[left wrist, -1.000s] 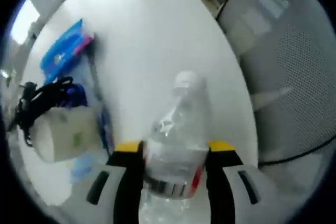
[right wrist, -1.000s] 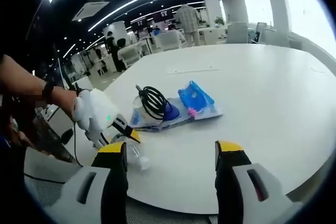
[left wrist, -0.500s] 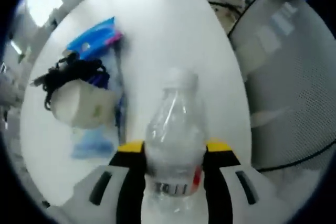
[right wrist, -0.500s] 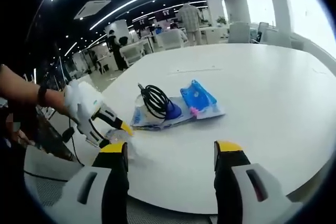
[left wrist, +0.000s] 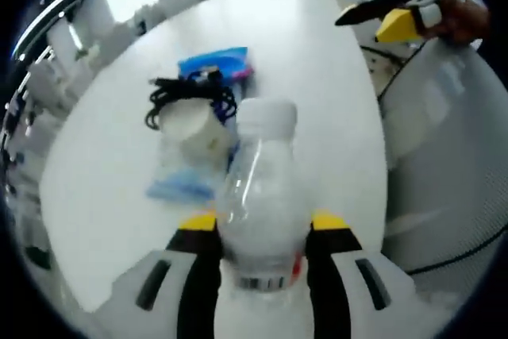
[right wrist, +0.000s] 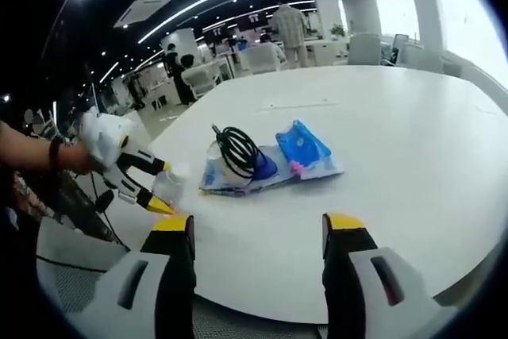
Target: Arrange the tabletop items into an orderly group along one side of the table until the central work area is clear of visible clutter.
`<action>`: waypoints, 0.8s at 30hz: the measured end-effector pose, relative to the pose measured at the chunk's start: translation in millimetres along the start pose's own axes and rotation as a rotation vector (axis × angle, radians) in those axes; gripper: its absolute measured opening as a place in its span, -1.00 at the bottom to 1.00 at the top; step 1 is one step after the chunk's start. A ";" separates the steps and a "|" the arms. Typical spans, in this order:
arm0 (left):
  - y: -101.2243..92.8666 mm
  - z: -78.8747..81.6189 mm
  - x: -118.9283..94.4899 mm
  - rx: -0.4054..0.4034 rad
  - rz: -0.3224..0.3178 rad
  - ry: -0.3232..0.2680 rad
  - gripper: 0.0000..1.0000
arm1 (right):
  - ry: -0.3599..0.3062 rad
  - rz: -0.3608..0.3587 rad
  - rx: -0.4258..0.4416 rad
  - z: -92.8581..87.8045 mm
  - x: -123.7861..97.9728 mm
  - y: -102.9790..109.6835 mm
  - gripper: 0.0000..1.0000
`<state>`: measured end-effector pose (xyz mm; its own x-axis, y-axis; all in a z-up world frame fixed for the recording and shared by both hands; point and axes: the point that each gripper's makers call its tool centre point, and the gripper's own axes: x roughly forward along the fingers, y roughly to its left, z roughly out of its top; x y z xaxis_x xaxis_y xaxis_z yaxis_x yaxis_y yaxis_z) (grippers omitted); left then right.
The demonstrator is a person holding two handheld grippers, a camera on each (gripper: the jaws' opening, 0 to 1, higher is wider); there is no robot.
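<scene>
Open-plan office behind, with ceiling light strips, desks and standing people far off in the right gripper view. Round white table (right wrist: 381, 140) carrying one cluster of clutter near its left edge in that view: a white cup (left wrist: 190, 129) with a black coiled cable (right wrist: 236, 151) draped over it, a blue packet (right wrist: 300, 148) touching the far side of the cup, and a flat clear-and-blue pouch (left wrist: 178, 188) under and beside the cup. Mesh-backed chair (left wrist: 444, 140) just off the table's edge on the right of the left gripper view.

Left gripper (left wrist: 262, 232) pinching a clear plastic bottle (left wrist: 262, 196) at its labelled waist, white cap pointing away from the camera; bottle held in the air near the table's edge, just short of the cluster, and blocking part of the pouch and packet. Seen from the right gripper view as a white tool (right wrist: 147, 184) in a person's hand, bottle upright between its yellow tips.

Right gripper (right wrist: 258, 232) with jaws spread wide, nothing between them, hanging above the near edge of the table. Possibly its yellow tip showing at the top right of the left gripper view, blurred.

Compared with a second ago: bottle lifted off the tabletop where it lay and turned upright.
</scene>
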<state>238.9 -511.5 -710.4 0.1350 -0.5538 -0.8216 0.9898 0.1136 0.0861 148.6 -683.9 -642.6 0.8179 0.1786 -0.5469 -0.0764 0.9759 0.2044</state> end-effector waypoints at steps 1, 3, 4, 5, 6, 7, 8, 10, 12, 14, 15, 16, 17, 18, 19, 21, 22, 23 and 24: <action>1.3 -0.9 -1.9 -0.010 0.009 -0.005 -0.24 | 0.000 0.000 -0.002 0.0 0.0 0.3 0.28; 3.5 -1.8 -8.3 -0.043 0.030 -0.032 -0.24 | 0.002 0.000 -0.006 -0.2 0.0 0.9 0.28; 6.3 -1.9 -12.0 -0.080 0.049 -0.058 -0.24 | 0.002 0.000 -0.007 -0.3 0.1 1.0 0.28; 7.8 -3.7 -14.4 -0.102 0.059 -0.067 -0.24 | 0.003 0.001 -0.009 -0.3 0.0 1.3 0.28; 9.7 -5.8 -16.6 -0.121 0.069 -0.072 -0.24 | 0.003 0.001 -0.011 -0.1 0.0 1.6 0.28; 12.2 -8.1 -19.9 -0.148 0.082 -0.086 -0.24 | 0.003 0.002 -0.012 0.0 0.1 1.7 0.28; 13.9 -9.4 -21.6 -0.169 0.091 -0.096 -0.24 | 0.003 0.001 -0.014 0.1 0.2 1.7 0.28; 17.9 -13.7 -26.8 -0.204 0.111 -0.108 -0.24 | 0.004 0.002 -0.017 -0.1 0.3 2.1 0.28; 20.8 -17.9 -31.5 -0.219 0.128 -0.116 -0.24 | 0.005 0.003 -0.020 -0.3 0.1 2.5 0.28; 22.2 -19.9 -34.1 -0.230 0.139 -0.120 -0.25 | 0.005 0.003 -0.022 -0.3 0.1 2.8 0.28; 24.4 -22.8 -37.4 -0.242 0.156 -0.125 -0.25 | 0.006 0.005 -0.024 -0.4 0.0 3.4 0.28; 26.9 -25.6 -39.5 -0.259 0.170 -0.129 -0.25 | 0.007 0.006 -0.027 -0.6 0.0 3.7 0.28; 28.2 -27.5 -40.1 -0.268 0.176 -0.132 -0.25 | 0.008 0.007 -0.029 -0.7 0.0 3.9 0.28; 28.2 -29.8 -41.5 -0.276 0.184 -0.136 -0.25 | 0.009 0.008 -0.031 -0.8 0.1 4.4 0.28; 27.7 -30.4 -42.0 -0.279 0.185 -0.137 -0.25 | 0.010 0.008 -0.031 -0.9 0.1 4.5 0.28; 28.4 -33.9 -44.4 -0.303 0.194 -0.147 -0.25 | 0.013 0.010 -0.036 -1.4 0.2 4.9 0.28; 29.2 -35.1 -45.7 -0.311 0.201 -0.151 -0.25 | 0.014 0.010 -0.037 -1.6 0.3 5.1 0.28; 29.6 -35.5 -46.1 -0.314 0.203 -0.153 -0.25 | 0.015 0.010 -0.038 -1.7 0.3 5.1 0.28; 31.7 -37.2 -47.6 -0.322 0.213 -0.155 -0.25 | 0.016 0.010 -0.039 -1.9 0.3 5.2 0.28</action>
<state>262.1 -450.9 -689.5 0.3648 -0.6051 -0.7077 0.8775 0.4775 0.0441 147.4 -678.5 -643.3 0.8077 0.1900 -0.5582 -0.1070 0.9782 0.1781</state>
